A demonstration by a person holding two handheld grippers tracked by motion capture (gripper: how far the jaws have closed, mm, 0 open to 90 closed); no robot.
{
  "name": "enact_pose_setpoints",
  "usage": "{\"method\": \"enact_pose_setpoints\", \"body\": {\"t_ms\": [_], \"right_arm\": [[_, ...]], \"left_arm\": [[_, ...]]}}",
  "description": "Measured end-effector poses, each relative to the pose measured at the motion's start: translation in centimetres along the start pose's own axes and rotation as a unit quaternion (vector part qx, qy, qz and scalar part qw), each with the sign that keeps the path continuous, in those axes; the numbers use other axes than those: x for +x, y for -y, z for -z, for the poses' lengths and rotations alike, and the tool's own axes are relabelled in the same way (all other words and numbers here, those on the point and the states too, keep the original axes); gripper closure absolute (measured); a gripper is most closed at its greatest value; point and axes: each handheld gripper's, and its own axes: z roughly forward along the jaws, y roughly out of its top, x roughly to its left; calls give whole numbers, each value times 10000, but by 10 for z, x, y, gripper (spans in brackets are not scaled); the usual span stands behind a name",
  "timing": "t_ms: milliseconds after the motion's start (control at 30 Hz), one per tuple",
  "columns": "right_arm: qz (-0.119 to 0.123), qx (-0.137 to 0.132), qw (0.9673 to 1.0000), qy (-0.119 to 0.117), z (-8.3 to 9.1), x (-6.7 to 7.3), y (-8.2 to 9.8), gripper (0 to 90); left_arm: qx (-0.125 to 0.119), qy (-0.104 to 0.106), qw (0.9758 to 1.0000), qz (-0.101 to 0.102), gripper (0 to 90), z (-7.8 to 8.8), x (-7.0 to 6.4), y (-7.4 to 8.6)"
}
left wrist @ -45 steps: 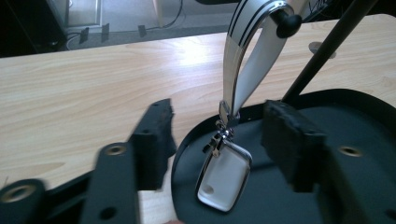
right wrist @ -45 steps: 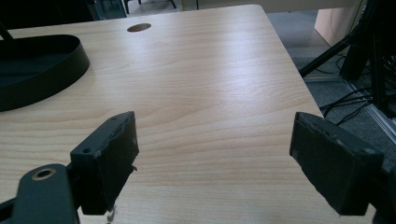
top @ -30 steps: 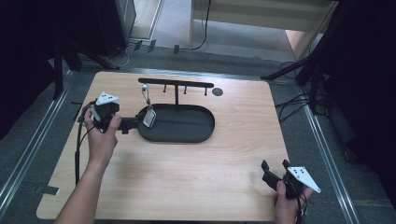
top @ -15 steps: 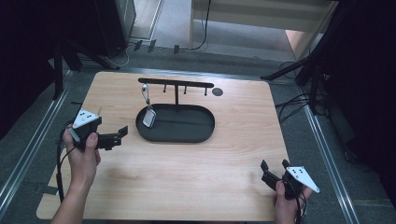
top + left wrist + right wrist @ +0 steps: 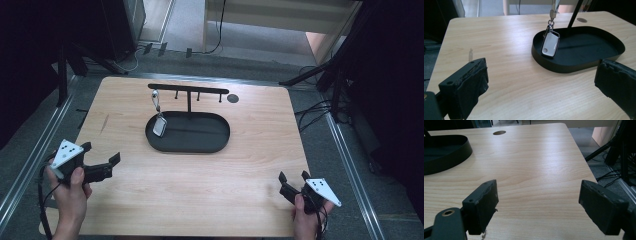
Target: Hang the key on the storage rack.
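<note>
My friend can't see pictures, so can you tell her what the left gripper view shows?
A white key tag hangs on a clip from a black stand, its bottom edge resting inside the black oval tray on a wooden table. The left gripper, empty, is open in front.

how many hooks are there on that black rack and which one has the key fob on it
4 hooks hang under the rack bar: far left, then. The key fob hangs from the far left one, over the tray.
</note>
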Motion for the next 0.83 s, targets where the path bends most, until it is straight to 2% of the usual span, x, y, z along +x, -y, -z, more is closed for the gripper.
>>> {"method": "enact_pose_setpoints", "body": {"t_ms": [167,200,233,333,400,433,500,567,667,767,833], "right_arm": [[36,29,10000,10,0,1,0,158],[36,29,10000,10,0,1,0,158],[58,29,10000,7,0,1,0,158],[74,32,10000,5,0,2,0,158],[84,29,10000,6,0,2,0,158],[99,37,9999,12,0,2,0,158],[124,39,9999,1,0,2,0,158],[123,55,9999,3,-1,3,0,158],[134,69,9999,3,-1,3,0,158],[131,78,9999,10,-1,3,0,158],[128,74,9999,10,-1,3,0,158]], "left_arm": [[-156,-164,9997,29,0,16,3,22],[-156,-164,9997,29,0,16,3,22],[-158,-223,9996,1,0,21,6,30],[-202,-246,9995,43,0,25,10,38],[-315,-217,9991,199,0,30,15,48],[-446,-211,9981,360,0,33,20,58],[-461,-223,9975,492,0,34,26,63],[-473,-269,9974,476,0,35,29,66],[-389,-455,9978,301,0,32,33,81],[-313,-460,9980,290,0,28,35,92],[-299,-445,9980,330,0,27,36,93]]}}
